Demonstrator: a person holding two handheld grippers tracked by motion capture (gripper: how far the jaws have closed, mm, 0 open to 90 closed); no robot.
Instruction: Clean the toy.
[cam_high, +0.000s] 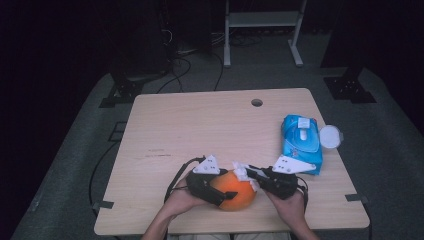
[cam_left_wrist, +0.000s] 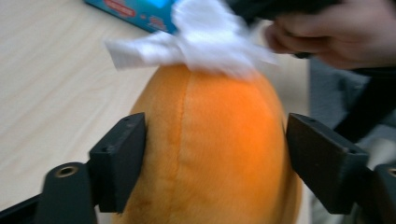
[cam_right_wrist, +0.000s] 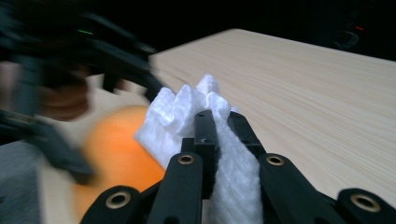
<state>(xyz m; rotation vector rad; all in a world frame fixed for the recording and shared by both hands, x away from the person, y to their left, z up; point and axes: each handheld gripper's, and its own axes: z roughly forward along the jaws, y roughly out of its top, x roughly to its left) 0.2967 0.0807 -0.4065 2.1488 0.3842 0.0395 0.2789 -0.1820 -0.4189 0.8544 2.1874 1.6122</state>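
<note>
Orange plush ball (cam_high: 235, 192) sits near the desk's (cam_high: 200, 125) front edge; left claw (cam_left_wrist: 215, 154) straddles it loosely, right claw (cam_right_wrist: 219, 135) pinches white wipe (cam_right_wrist: 187, 112) on top.

Blue wipes pack (cam_high: 301, 142), perhaps its lid (cam_high: 330, 136), on table (cam_high: 200, 125)

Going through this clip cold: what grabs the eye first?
The orange plush ball at the table's near edge, bracketed by the left gripper. The right gripper is shut on a white wipe and presses it on the ball's top. A blue wipes pack lies at the right edge.
</note>
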